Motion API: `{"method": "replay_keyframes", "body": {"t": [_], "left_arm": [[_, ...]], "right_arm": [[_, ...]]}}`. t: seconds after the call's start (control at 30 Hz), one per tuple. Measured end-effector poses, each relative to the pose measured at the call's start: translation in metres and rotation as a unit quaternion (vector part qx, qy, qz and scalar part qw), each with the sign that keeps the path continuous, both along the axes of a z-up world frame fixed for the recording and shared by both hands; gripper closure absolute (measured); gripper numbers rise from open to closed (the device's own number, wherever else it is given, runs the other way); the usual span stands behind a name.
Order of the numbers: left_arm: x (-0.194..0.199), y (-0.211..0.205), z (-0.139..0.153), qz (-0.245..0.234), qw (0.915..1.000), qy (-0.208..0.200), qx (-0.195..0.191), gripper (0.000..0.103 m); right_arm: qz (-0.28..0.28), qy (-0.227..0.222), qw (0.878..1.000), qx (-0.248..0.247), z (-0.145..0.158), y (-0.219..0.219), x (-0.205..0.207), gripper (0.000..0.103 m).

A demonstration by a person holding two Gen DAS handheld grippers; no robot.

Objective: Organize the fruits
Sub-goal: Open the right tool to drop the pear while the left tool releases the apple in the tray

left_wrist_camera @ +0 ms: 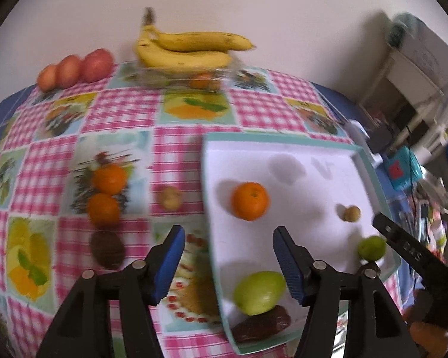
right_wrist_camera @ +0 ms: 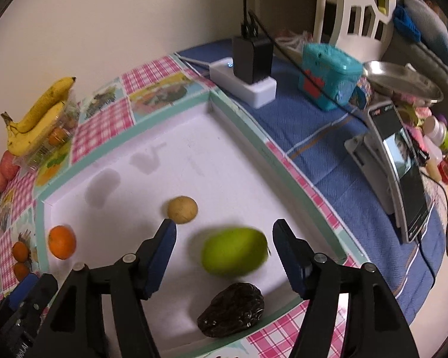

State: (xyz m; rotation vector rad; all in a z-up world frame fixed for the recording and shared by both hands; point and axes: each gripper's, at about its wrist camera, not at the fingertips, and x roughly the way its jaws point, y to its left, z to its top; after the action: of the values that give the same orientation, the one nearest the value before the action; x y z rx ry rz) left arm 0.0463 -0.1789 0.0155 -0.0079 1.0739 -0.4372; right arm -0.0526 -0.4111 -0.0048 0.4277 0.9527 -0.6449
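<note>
Both tongs stand released over the white tray (right_wrist_camera: 152, 137), nothing between the pads. My right tongs (right_wrist_camera: 224, 232) hang above a green fruit (right_wrist_camera: 234, 252) lying blurred on the tray floor, near the right wall, with a small tan fruit (right_wrist_camera: 182, 209) just beyond it and a dark wrinkled fruit (right_wrist_camera: 231, 313) nearer me. My left tongs (left_wrist_camera: 228, 243) hover over the tray's left edge; an orange (left_wrist_camera: 250, 200) sits in the tray ahead, and a second green fruit (left_wrist_camera: 259, 292) rests against a dark one at the near rim. Two oranges (left_wrist_camera: 106, 194) wait on the counter (left_wrist_camera: 176, 113) to the left. I judge the green fruit firm, smooth and prone to roll — I'd take it across its widest middle, gently. The wrinkled one looks soft, so only light pressure there.
</note>
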Motion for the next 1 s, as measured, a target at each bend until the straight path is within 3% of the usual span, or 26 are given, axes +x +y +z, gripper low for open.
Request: {"method": "replay_keyframes", "body": {"t": [0.13, 0.2, 0.43, 0.5, 0.57, 0.63, 0.7, 0.73, 0.87, 1.0], "left_arm": [[0.01, 0.026, 0.004, 0.043, 0.9991, 0.006, 0.004, 0.034], [0.016, 0.044, 0.004, 0.087, 0.996, 0.008, 0.02, 0.023], [0.034, 0.111, -0.003, 0.211, 0.9762, 0.023, 0.043, 0.011], [0.037, 0.13, -0.003, 0.243, 0.9689, 0.022, 0.042, 0.0], [0.039, 0.149, -0.001, 0.273, 0.9606, 0.013, 0.048, 0.0], [0.041, 0.163, -0.001, 0.29, 0.9552, 0.009, 0.059, 0.0], [0.043, 0.177, -0.002, 0.302, 0.951, 0.009, 0.067, 0.0], [0.044, 0.184, -0.002, 0.309, 0.9488, 0.009, 0.067, 0.0], [0.046, 0.206, -0.004, 0.331, 0.9423, 0.009, 0.051, 0.0], [0.051, 0.212, -0.001, 0.324, 0.9449, -0.001, 0.049, 0.0]], "right_arm": [[0.005, -0.008, 1.0, -0.006, 0.008, 0.004, -0.002, 0.035], [0.01, -0.009, 1.0, -0.007, 0.01, 0.008, -0.001, 0.035], [0.04, -0.002, 0.999, -0.012, 0.011, 0.023, 0.005, 0.035], [0.052, 0.001, 0.999, -0.012, 0.01, 0.03, 0.008, 0.035], [0.063, 0.0, 0.998, -0.011, 0.01, 0.037, 0.011, 0.035], [0.08, -0.005, 0.997, -0.005, 0.01, 0.045, 0.014, 0.032], [0.097, -0.01, 0.995, 0.0, 0.009, 0.055, 0.017, 0.01], [0.106, -0.012, 0.994, 0.0, 0.008, 0.06, 0.02, 0.007], [0.136, -0.001, 0.991, -0.017, 0.005, 0.08, 0.027, 0.007], [0.162, -0.011, 0.987, -0.006, 0.004, 0.096, 0.032, 0.007]]}}
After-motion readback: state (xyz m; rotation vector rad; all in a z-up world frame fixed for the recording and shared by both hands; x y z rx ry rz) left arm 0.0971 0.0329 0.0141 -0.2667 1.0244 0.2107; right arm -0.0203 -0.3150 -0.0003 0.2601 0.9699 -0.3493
